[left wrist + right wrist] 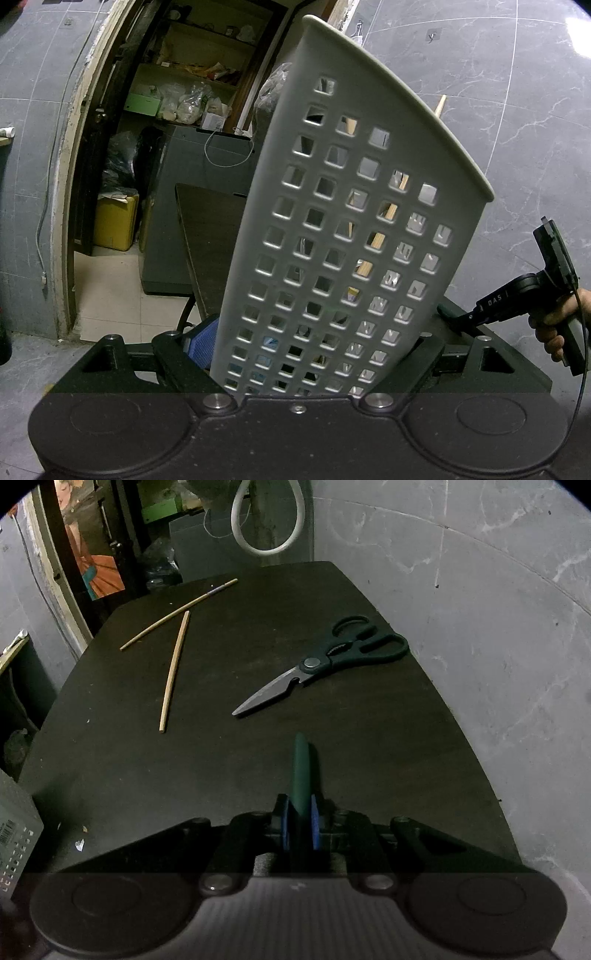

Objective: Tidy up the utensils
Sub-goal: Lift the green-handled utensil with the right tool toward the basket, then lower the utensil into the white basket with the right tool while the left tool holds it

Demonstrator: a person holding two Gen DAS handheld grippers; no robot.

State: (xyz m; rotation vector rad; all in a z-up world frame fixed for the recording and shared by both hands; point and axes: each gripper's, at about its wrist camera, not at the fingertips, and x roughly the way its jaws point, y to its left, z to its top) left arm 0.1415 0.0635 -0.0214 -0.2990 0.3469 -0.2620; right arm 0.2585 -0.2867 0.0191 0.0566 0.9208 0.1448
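Observation:
A tall grey perforated utensil holder [343, 206] fills the left wrist view, leaning left. My left gripper [314, 347] is shut on its lower part, with a blue pad [203, 343] against its left side. Wooden chopsticks [388, 214] show through its holes. My right gripper [300, 812] is shut on a dark green handle [302, 771] that sticks out forward above the table; its working end is hidden. On the dark table [110, 775] lie two chopsticks [174, 672] at far left and green-handled scissors [325, 661] at far right. The right gripper [458, 317] also appears beside the holder, in a hand [554, 321].
A grey marble wall [498, 627] borders the table on the right. A doorway at left opens onto cluttered shelves [192, 85], a yellow container [114, 221] and a grey cabinet [199, 206]. A grey perforated corner [14, 834] shows at the table's near left.

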